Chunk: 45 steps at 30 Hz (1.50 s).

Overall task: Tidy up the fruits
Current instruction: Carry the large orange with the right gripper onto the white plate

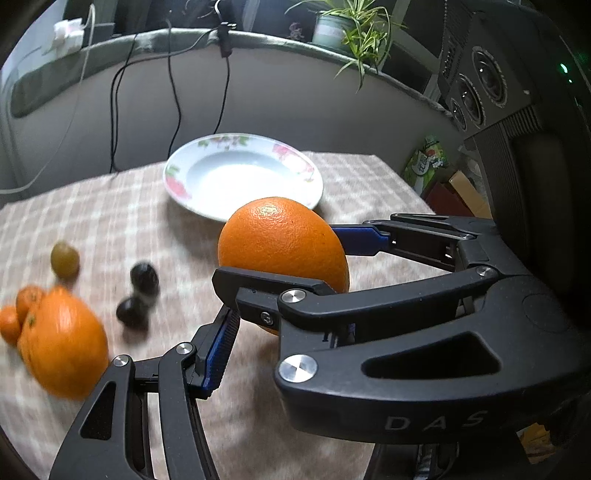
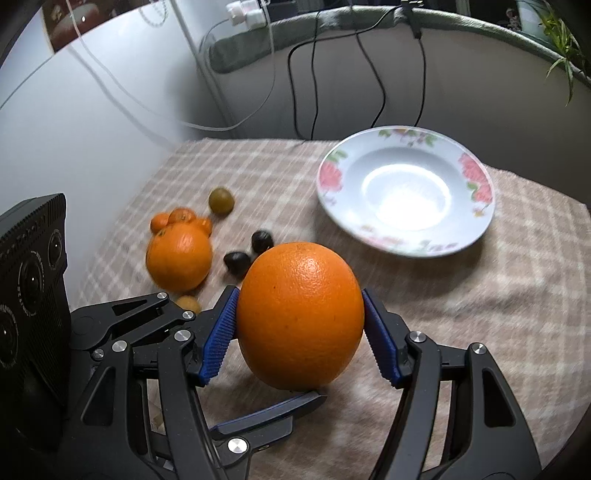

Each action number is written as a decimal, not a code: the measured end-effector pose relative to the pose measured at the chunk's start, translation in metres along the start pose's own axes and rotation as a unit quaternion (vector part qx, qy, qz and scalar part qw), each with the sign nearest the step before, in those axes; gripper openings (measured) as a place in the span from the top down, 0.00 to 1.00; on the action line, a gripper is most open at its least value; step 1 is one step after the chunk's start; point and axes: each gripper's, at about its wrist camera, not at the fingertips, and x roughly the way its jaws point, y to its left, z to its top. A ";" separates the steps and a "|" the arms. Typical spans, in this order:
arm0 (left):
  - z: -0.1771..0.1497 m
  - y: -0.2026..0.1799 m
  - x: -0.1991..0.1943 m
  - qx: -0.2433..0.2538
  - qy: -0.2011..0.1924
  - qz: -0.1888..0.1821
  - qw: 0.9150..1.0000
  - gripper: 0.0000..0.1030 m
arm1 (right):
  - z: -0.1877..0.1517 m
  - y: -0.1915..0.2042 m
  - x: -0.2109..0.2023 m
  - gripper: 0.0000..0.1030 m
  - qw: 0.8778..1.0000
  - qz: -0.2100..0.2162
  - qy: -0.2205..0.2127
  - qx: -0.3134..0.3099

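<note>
**Large orange clamped above the cloth, short of the plate**

The large orange (image 2: 299,314) is egg-shaped. In the right wrist view its long axis stands nearly upright, leaning slightly left at the top, and neither view shows which end carries the stem. It hangs above the checked tablecloth (image 2: 461,314), on the near side of the empty flowered plate (image 2: 476,184).

The right gripper (image 2: 301,336) is clenched on it, with a blue ribbed pad pressed to each flank. The left gripper (image 1: 295,321) comes in from the side, and one finger (image 2: 266,410) passes under the fruit. Whether it grips the orange cannot be told.

Only the right view shows both pads on the orange, and a small yellow-orange fruit (image 2: 188,303) just beside the second orange (image 2: 179,256). The left view hides one flank behind the right gripper's black body, but shows a potted plant (image 1: 347,29) on the ledge.

Both views show small mandarins (image 2: 173,218), a green fruit (image 2: 221,201) and two dark fruits (image 2: 249,249) near the second orange.
</note>
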 end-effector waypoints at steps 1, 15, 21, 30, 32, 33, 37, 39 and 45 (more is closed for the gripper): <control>0.005 0.000 0.001 0.002 -0.003 0.000 1.000 0.45 | 0.003 -0.002 -0.001 0.33 1.000 -0.001 -0.003 0.000; 0.054 0.005 0.029 0.014 -0.015 0.005 1.000 0.45 | 0.043 -0.036 0.002 0.33 0.999 -0.010 -0.036 0.015; 0.063 0.011 0.049 0.011 -0.001 0.008 1.000 0.45 | 0.050 -0.055 0.017 0.33 0.999 0.002 -0.026 0.036; 0.068 0.011 0.061 0.010 0.009 0.009 1.000 0.45 | 0.052 -0.069 0.026 0.33 0.999 0.008 -0.018 0.050; 0.069 0.011 0.063 0.011 0.010 0.011 1.000 0.45 | 0.052 -0.071 0.028 0.33 0.998 0.008 -0.017 0.054; 0.069 0.010 0.063 0.012 0.011 0.013 1.000 0.45 | 0.052 -0.072 0.027 0.33 0.998 0.008 -0.017 0.055; 0.069 0.008 0.062 0.017 0.006 0.027 0.999 0.45 | 0.053 -0.071 0.026 0.30 0.998 -0.007 -0.023 0.052; 0.069 0.009 0.060 0.018 0.003 0.029 0.999 0.45 | 0.054 -0.069 0.020 0.21 0.998 -0.033 -0.040 0.043; 0.068 0.014 0.051 0.012 -0.006 0.033 0.999 0.45 | 0.055 -0.067 0.001 0.18 0.996 -0.048 -0.068 0.032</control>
